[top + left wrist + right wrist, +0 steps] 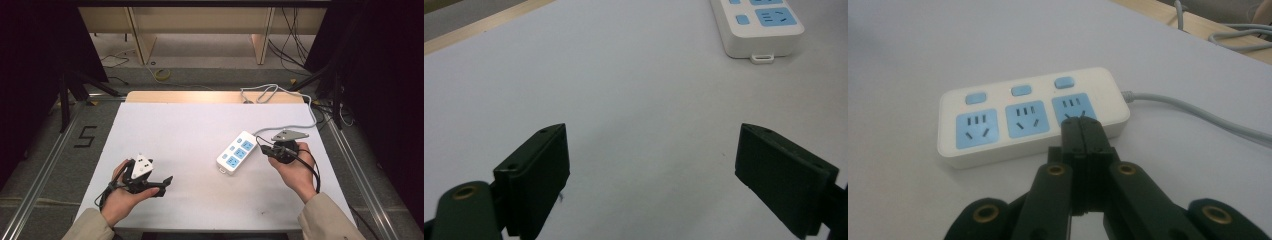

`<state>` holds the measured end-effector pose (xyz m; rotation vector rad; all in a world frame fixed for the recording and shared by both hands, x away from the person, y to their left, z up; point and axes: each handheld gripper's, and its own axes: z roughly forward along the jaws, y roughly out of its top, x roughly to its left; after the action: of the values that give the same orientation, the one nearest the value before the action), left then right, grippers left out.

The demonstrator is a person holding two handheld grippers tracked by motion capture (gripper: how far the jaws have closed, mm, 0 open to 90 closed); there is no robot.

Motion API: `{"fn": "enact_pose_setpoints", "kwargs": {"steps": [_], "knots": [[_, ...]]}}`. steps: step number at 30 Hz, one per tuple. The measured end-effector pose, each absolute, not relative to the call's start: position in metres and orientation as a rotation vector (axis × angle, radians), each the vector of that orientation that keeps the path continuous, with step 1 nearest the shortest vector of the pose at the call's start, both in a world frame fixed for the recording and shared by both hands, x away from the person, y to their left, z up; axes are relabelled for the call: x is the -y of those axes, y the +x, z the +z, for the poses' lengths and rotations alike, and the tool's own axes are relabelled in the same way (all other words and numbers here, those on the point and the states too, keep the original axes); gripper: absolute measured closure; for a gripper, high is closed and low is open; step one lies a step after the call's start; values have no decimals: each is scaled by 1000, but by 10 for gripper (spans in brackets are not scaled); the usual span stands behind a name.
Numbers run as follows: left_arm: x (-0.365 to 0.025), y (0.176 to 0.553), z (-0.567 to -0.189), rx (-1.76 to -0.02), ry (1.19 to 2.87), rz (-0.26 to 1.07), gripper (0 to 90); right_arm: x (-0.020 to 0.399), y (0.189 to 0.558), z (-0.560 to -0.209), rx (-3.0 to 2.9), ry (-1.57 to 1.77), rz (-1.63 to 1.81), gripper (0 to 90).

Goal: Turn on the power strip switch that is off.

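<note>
White table (190, 135) carries a white power strip (239, 152) w/ three blue sockets, right of centre, grey cord (280, 127) running off to the far edge. Right hand-held gripper (1080, 122) is fully closed, holding nothing, tips at the strip's cord-end socket. Left hand-held gripper (651, 160) sits wide open & empty, well apart near the front-left.

Even, soft overhead light falls on the white tabletop (200, 145), with faint shadows and no glare, while the surroundings beyond its edges sit dark. The gripper views look slightly soft and grainy.
</note>
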<state>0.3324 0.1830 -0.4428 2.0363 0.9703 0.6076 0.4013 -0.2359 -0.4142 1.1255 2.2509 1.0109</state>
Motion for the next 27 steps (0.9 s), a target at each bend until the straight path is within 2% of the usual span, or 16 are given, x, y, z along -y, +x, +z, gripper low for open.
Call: {"fn": "enact_pose_setpoints", "kwargs": {"steps": [27], "knots": [[-183,333,-443,-960,2037,615,140,228,418,-413,-2261,1149,1006,900]]}}
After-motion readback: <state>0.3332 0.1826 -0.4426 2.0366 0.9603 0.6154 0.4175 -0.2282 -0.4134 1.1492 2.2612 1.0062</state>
